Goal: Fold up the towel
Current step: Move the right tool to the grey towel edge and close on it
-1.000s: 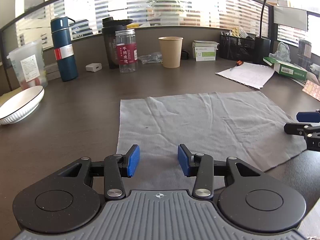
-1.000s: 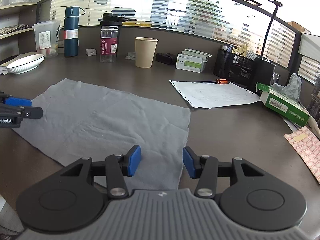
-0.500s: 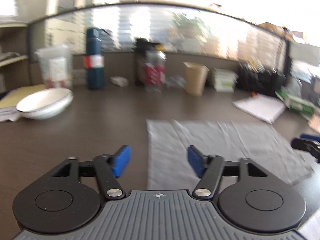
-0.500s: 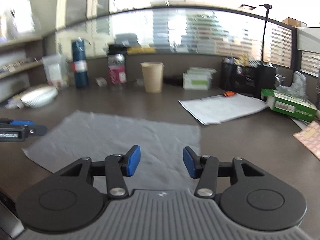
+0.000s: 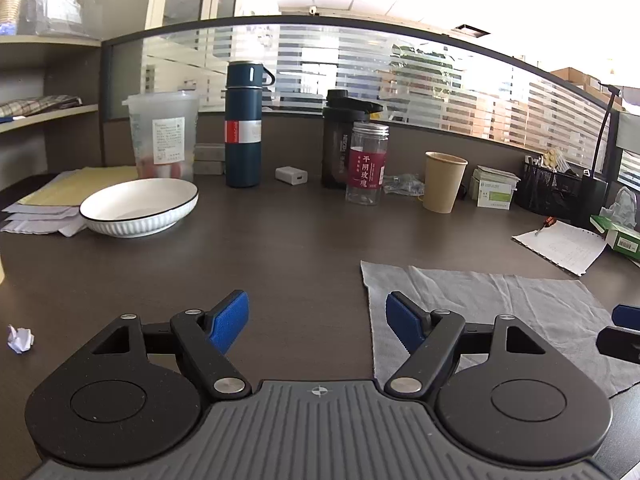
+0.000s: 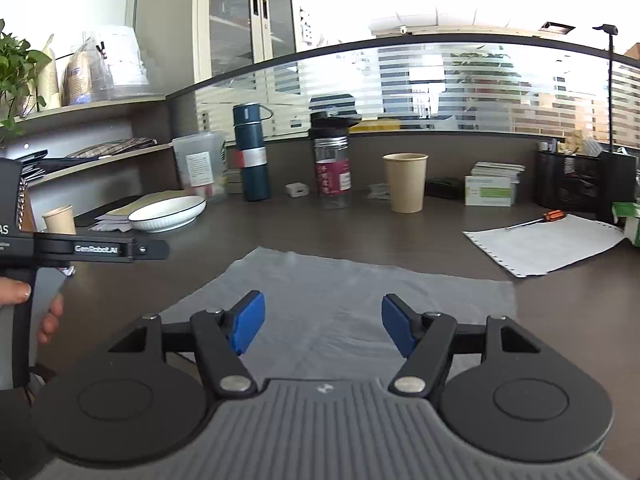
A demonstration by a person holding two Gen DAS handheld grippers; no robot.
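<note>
A grey towel [image 5: 500, 304] lies flat and spread out on the dark desk, slightly creased. My left gripper [image 5: 317, 308] hovers open over the bare desk just off the towel's left edge, with nothing between its blue pads. At the right rim of that view, the right gripper's tip [image 5: 624, 332] pokes in over the towel. My right gripper [image 6: 322, 316] hangs above the towel [image 6: 360, 280] near its front edge; its jaws are opening and hold nothing. One finger of the left gripper [image 6: 120, 249] and a person's hand [image 6: 16, 292] show at the left.
A white bowl [image 5: 140, 208], blue flask [image 5: 244, 128], clear jar [image 5: 366, 168] and paper cup [image 5: 442, 182] stand behind the towel. A printed sheet [image 5: 560, 246] with a screwdriver [image 6: 536, 220] lies at the right. A crumpled paper scrap [image 5: 20, 338] sits at the near left.
Both grippers have opened wider, drawn back a little and risen. The left view has swung left, so the towel now sits to its right. The towel has not moved.
</note>
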